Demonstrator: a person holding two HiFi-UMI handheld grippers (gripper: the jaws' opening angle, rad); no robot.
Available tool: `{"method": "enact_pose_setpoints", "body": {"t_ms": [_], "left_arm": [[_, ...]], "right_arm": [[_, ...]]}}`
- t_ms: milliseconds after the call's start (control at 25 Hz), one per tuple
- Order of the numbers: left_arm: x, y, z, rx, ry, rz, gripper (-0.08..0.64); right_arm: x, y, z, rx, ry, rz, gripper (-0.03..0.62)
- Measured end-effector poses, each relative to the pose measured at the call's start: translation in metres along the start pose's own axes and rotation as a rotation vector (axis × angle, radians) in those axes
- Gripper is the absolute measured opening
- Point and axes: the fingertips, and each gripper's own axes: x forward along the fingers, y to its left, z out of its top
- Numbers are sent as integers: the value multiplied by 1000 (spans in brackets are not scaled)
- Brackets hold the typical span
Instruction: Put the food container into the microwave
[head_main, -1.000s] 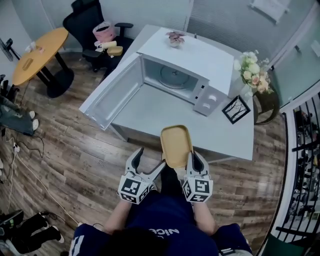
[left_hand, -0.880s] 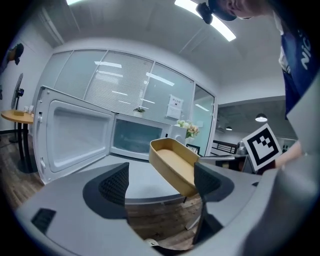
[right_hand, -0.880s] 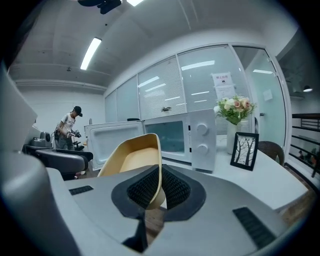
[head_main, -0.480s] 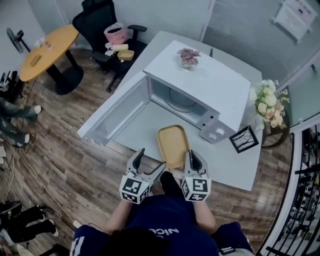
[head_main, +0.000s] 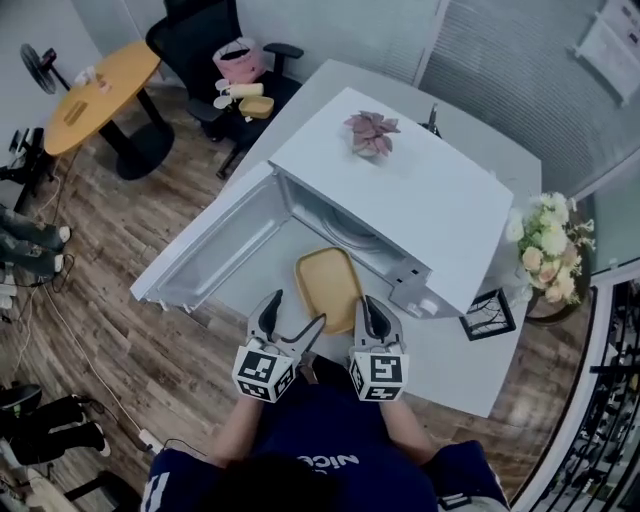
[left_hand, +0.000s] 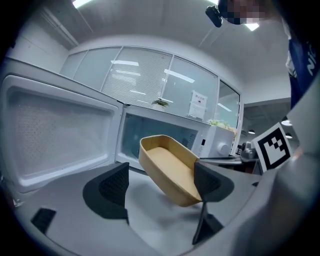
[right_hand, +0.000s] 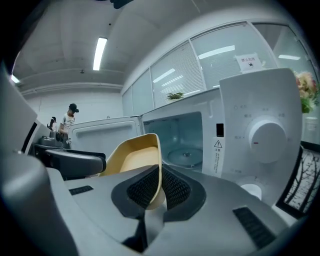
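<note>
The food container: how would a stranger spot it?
Find the white microwave on the pale table, door open. Before its mouth hangs a shallow tan container, tilted, its rim pinched by the jaws of the right gripper; its neighbours are all white.

Pink plant (head_main: 371, 133), flower bunch (head_main: 545, 245) nr photo frame (head_main: 489, 313), yellow rnd table (head_main: 100, 95) & blk chair (head_main: 190, 30).
</note>
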Motion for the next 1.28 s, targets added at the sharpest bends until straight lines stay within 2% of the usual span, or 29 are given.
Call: {"method": "enact_pose_setpoints", "body": {"t_ms": [200, 440, 880, 1280], "left_arm": [[11, 11, 5, -4, -3, 46, 408], [21, 20, 11, -9, 5, 48, 408], [37, 28, 26, 34, 43, -87, 403], [52, 31, 29, 55, 51, -182, 391]], "right_arm": [[10, -18, -3, 28, 15, -19, 29], [22, -20, 2, 40, 16, -33, 31], [47, -32, 22, 103, -20, -177, 32], [83, -51, 45, 70, -83, -343, 35]]}}
